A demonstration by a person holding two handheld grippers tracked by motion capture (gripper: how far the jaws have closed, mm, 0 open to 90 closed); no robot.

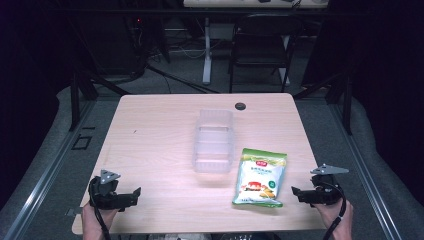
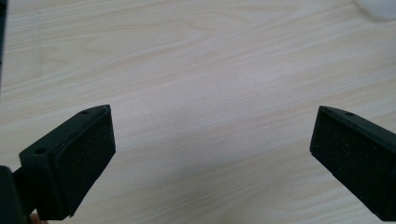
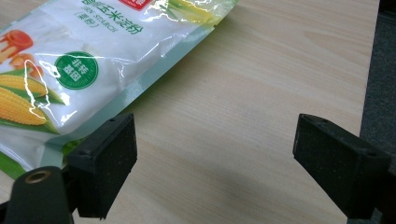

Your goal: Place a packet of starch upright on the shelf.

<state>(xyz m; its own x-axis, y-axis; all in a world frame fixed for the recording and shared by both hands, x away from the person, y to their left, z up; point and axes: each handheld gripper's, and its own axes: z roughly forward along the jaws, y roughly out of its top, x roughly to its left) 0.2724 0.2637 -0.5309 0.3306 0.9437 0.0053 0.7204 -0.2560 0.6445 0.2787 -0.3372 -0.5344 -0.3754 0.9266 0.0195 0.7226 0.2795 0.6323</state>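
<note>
A: The left tongs (image 1: 131, 194) are seen at the lower left of the high view, low over the tabletop (image 1: 160, 135), jaws held wide apart with nothing between them.

B: Confirmed in the left gripper view: bare pale wood is seen between the two black pads (image 2: 88, 154), and nothing is being touched.

A: The right tongs (image 1: 298, 192) are found at the lower right of the high view, jaws spread as well, nothing clamped.

B: And the packet of corn starch (image 1: 260, 178) is laid flat just right of centre in the high view, near the front edge, just beside the right tongs.

A: In the right gripper view the packet (image 3: 88, 65) is spread across the upper left, its green border running close past the left-hand pad (image 3: 112, 158); contact cannot be told from here.

B: A clear plastic container (image 1: 214, 141) is seen at the centre of the high view, just up and left of the packet, apart from both tongs.
</note>
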